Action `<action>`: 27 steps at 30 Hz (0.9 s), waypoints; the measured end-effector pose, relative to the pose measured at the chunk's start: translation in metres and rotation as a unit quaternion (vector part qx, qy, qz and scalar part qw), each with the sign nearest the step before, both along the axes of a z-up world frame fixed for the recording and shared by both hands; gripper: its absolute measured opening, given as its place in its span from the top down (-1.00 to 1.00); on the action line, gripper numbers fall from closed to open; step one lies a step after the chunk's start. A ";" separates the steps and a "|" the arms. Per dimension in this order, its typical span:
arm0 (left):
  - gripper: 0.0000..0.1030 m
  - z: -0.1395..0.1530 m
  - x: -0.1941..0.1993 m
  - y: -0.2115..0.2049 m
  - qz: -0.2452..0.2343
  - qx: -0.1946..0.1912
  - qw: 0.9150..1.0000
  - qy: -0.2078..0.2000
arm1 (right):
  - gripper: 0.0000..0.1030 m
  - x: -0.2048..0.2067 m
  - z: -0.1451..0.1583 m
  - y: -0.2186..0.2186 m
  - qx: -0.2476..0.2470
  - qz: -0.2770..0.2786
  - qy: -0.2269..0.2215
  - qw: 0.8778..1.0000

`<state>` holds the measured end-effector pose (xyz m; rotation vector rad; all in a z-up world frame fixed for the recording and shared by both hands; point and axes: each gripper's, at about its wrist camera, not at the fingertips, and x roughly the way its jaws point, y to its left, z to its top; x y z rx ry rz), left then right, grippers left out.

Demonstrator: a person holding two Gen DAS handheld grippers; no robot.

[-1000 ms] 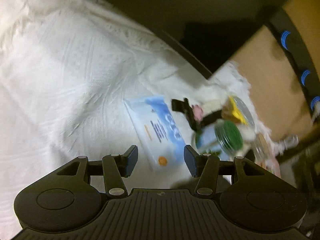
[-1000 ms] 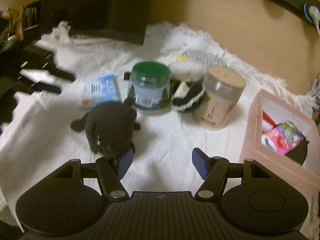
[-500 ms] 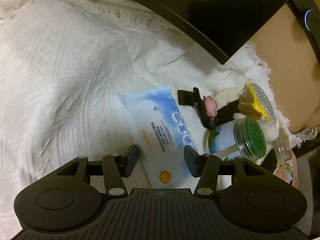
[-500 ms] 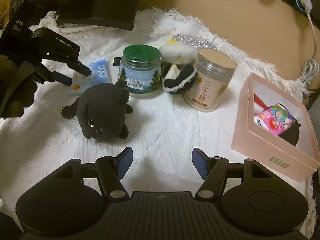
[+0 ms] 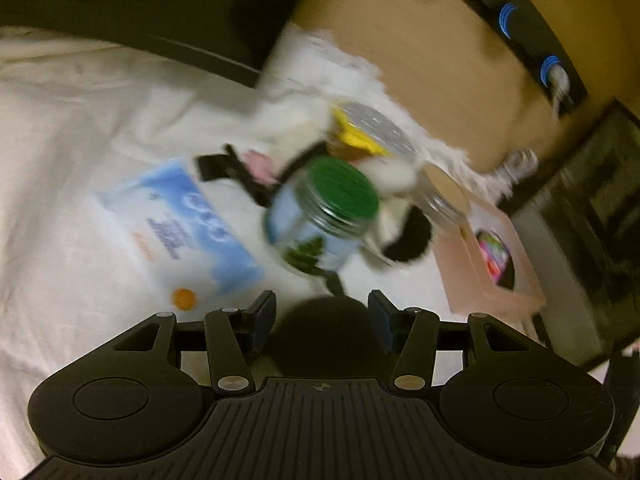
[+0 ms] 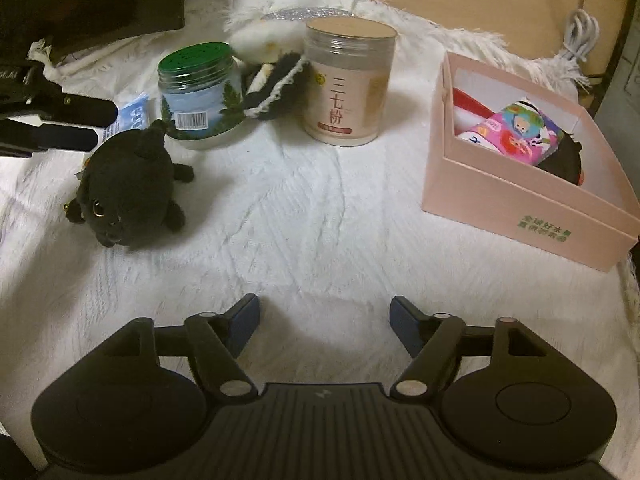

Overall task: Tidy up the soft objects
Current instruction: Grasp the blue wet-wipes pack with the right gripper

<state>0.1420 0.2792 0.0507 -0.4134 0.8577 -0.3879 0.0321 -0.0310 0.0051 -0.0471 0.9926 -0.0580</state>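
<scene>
At the far left of the right wrist view the left gripper [image 6: 106,124] juts in, cut off by the frame edge, its fingers apart just behind the black plush cat [image 6: 128,194], with a blue wipes pack [image 6: 134,114] mostly hidden behind them. In its own blurred view the cat [image 5: 324,332] is a dark mound between the spread fingers; I cannot tell whether the pads touch it. Next stands the green-lidded jar [image 6: 198,96], then a black-and-white plush [image 6: 274,84] half hidden between it and the tan-lidded jar [image 6: 346,84]. On the right the pink box [image 6: 520,208] holds a bright patterned soft thing [image 6: 520,132], with something dark tucked partly under it. The right gripper [image 6: 324,316] hangs over bare white cloth [image 6: 304,220], its jaws opening with nothing between them.
</scene>
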 end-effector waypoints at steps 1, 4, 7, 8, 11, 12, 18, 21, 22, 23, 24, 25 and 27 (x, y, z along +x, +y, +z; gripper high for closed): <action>-0.07 0.001 -0.002 -0.007 -0.013 0.004 1.000 -0.003 | -0.41 -0.001 0.000 0.001 -0.003 0.002 -0.002 1.000; -0.07 0.003 -0.004 -0.014 -0.002 0.018 1.000 -0.008 | -0.41 0.000 0.007 0.007 -0.023 0.012 -0.023 0.999; -0.07 0.003 -0.004 0.003 0.047 0.029 0.998 -0.010 | -0.41 0.003 0.031 0.022 -0.050 0.048 -0.084 0.994; -0.07 0.004 -0.004 0.011 0.065 0.034 0.997 -0.009 | -0.41 0.008 0.039 0.028 -0.054 0.063 -0.098 0.992; -0.07 0.003 -0.006 0.039 0.101 0.046 0.994 -0.005 | -0.41 0.036 0.068 0.053 -0.037 0.130 -0.116 0.984; -0.07 0.001 -0.008 0.050 0.113 0.047 0.992 -0.002 | -0.42 0.051 0.077 0.061 -0.018 0.153 -0.110 0.982; -0.07 0.002 -0.024 0.104 0.167 0.037 0.985 -0.006 | -0.42 0.157 0.086 0.129 0.063 0.273 0.022 0.960; -0.07 -0.002 -0.035 0.125 0.183 0.015 0.983 -0.011 | -0.42 0.219 0.067 0.167 0.083 0.296 0.134 0.942; -0.07 -0.003 -0.039 0.131 0.185 0.006 0.983 -0.011 | -0.42 0.232 0.059 0.180 0.075 0.304 0.162 0.936; -0.07 -0.005 -0.043 0.137 0.185 -0.004 0.983 -0.012 | -0.42 0.238 0.052 0.190 0.058 0.304 0.175 0.935; -0.07 -0.006 -0.046 0.139 0.183 -0.010 0.983 -0.013 | -0.42 0.249 0.042 0.199 0.035 0.297 0.185 0.936; -0.07 -0.007 -0.049 0.140 0.180 -0.014 0.984 -0.014 | -0.42 0.257 0.033 0.203 0.019 0.287 0.195 0.938; -0.07 -0.008 -0.056 0.141 0.169 -0.019 0.985 -0.016 | -0.42 0.273 0.014 0.207 0.001 0.258 0.218 0.941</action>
